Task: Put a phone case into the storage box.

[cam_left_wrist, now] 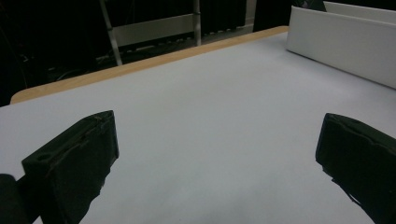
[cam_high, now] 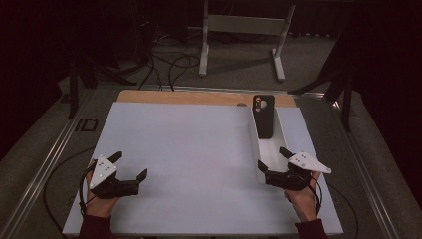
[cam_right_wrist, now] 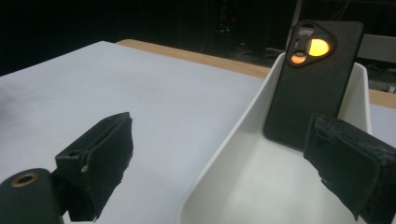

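Observation:
A black phone [cam_high: 263, 116] [cam_right_wrist: 314, 79] leans back-side out against the far end of a long white bin [cam_high: 268, 152] [cam_right_wrist: 219, 154] at the table's right. My right gripper [cam_high: 272, 159] [cam_right_wrist: 224, 163] stands open at the bin's near end, one jaw outside its left wall and the other over its inside. My left gripper [cam_high: 131, 165] [cam_left_wrist: 217, 158] is open low over the white table [cam_high: 189, 149] at the near left, nothing between its fingers. The bin's side wall [cam_left_wrist: 341, 44] appears in the left gripper view at upper right.
The white sheet covers a wooden tabletop whose bare strip [cam_high: 199, 97] runs along the far edge. A white stand [cam_high: 244, 30] and cables [cam_high: 169, 64] lie on the floor beyond. Metal rails [cam_high: 45, 164] flank the table.

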The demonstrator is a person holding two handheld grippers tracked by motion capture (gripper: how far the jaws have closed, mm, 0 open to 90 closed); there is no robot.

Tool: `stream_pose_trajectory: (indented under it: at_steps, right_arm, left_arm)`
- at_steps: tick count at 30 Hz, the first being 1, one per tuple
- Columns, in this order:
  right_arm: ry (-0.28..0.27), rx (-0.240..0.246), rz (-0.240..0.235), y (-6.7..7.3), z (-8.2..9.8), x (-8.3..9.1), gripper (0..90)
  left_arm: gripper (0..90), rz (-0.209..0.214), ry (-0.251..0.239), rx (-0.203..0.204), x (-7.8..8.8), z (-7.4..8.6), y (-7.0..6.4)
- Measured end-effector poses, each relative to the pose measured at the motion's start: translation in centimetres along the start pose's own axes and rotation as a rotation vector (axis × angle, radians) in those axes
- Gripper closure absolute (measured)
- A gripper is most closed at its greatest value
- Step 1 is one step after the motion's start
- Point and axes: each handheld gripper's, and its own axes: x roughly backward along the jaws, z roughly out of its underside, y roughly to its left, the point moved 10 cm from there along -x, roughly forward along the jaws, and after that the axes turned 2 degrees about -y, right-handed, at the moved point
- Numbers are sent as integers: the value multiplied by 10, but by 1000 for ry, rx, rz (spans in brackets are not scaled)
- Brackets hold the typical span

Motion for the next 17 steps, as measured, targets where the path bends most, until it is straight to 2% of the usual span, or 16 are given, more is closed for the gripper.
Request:
stream_pose_trajectory:
  at_steps: [4,17]
  right_arm:
    - [-10,8,-13,5,7,4,79]
    - [-21,3,-38,7,18,14,79]
  left_arm:
    - [0,4,-14,-4,3,-1,-1]
    - [0,-9,6,-33,0,3,-2]
